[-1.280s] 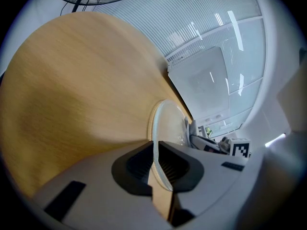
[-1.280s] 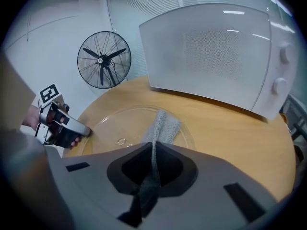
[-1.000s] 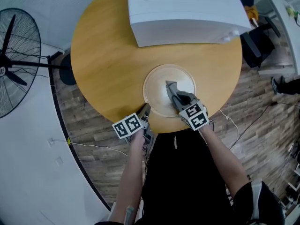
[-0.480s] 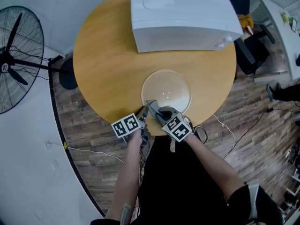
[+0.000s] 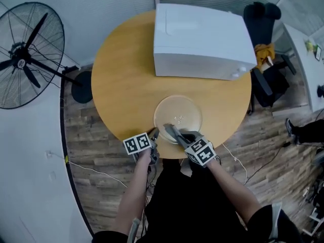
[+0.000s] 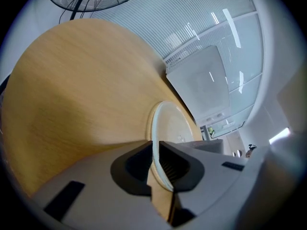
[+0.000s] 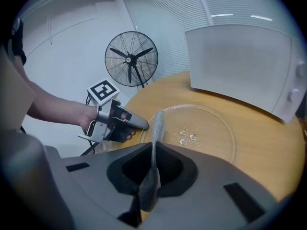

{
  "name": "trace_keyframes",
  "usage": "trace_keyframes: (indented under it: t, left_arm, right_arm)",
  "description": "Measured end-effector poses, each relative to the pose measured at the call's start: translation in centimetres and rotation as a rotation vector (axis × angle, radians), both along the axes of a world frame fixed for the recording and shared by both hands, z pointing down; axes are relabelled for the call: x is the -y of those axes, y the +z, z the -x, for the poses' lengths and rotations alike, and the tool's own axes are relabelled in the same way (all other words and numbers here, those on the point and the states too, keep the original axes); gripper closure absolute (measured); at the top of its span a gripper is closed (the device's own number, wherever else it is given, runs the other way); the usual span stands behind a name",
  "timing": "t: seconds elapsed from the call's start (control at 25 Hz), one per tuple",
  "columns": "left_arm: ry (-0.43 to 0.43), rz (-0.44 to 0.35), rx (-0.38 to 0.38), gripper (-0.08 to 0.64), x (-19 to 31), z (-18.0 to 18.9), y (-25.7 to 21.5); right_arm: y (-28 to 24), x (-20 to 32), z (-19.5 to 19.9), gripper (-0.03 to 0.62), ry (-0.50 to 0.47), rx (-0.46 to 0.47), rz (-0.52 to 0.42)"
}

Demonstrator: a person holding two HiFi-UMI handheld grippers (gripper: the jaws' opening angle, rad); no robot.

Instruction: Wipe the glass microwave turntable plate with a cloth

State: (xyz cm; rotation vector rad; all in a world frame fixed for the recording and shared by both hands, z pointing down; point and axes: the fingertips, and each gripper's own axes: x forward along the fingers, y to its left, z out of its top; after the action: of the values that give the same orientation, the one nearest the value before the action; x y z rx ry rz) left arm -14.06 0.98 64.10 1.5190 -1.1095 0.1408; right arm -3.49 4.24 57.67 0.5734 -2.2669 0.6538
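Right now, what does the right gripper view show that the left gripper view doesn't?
Only the right gripper view shows the grey cloth pinched in the right gripper, and the left gripper from outside with the hand holding it. Only the left gripper view shows the glass plate's rim close up between the left gripper's jaws, which have just been opening slightly. Both show the plate, the wooden table, the white microwave and the fan.
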Motion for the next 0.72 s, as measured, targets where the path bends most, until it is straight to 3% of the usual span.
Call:
trace_keyframes:
  t: [0.12,0.32,0.6,0.72]
  left_arm:
    - [-0.025,-0.037,-0.001,0.523,0.0,0.4,-0.4]
    - [-0.163,-0.060,0.056,0.525,-1.6,1.2,-1.9]
    - [-0.167,-0.389,0.233,0.555,-2.8,-4.4,-14.4]
    - [-0.161,-0.492,0.280,0.563,-3.5,-7.8,-19.3]
  right_arm:
    - [-2.0,0.8,-2.0,0.568,0.011,0.029,-0.022]
    - [-6.2,2.4,-6.9,0.566,0.075,0.121,-0.076]
    - [-13.9,4.5,-14.1,0.568,0.118,0.271,-0.242]
    - [-17.2,5.1,-16.5,0.569,0.117,0.328,-0.298]
